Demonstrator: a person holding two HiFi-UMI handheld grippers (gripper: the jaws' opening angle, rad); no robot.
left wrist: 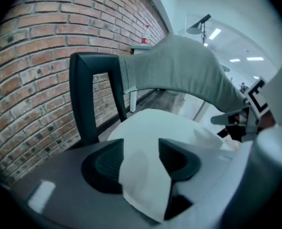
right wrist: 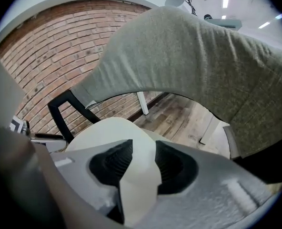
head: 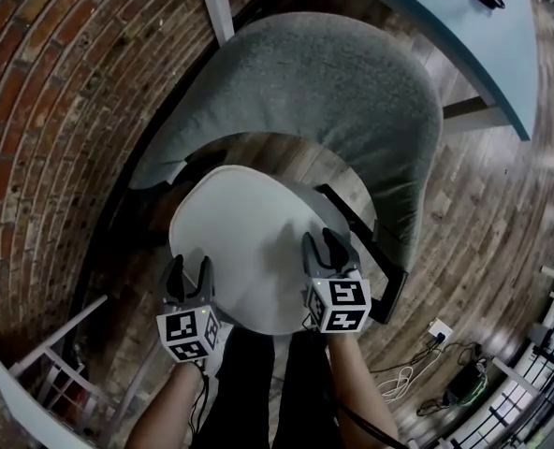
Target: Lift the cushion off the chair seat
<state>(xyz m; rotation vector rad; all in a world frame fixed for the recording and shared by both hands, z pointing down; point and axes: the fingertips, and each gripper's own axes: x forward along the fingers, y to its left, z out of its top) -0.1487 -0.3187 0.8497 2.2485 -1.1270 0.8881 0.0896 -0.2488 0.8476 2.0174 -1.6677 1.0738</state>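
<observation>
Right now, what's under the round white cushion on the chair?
A sliver of grey chair seat shows past the right edge of the round white cushion, with the black frame beside it. The rest of the seat is covered.

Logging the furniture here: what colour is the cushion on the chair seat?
White, plain, no pattern. The cushion shows best in the head view.

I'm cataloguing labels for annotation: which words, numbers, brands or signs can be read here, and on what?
None can be read in any view.
The black-and-white marker cube on the left hand-held gripper and the one on the right hand-held gripper carry square patterns, not letters.
The small red object far off by the brick wall is too small to read.
</observation>
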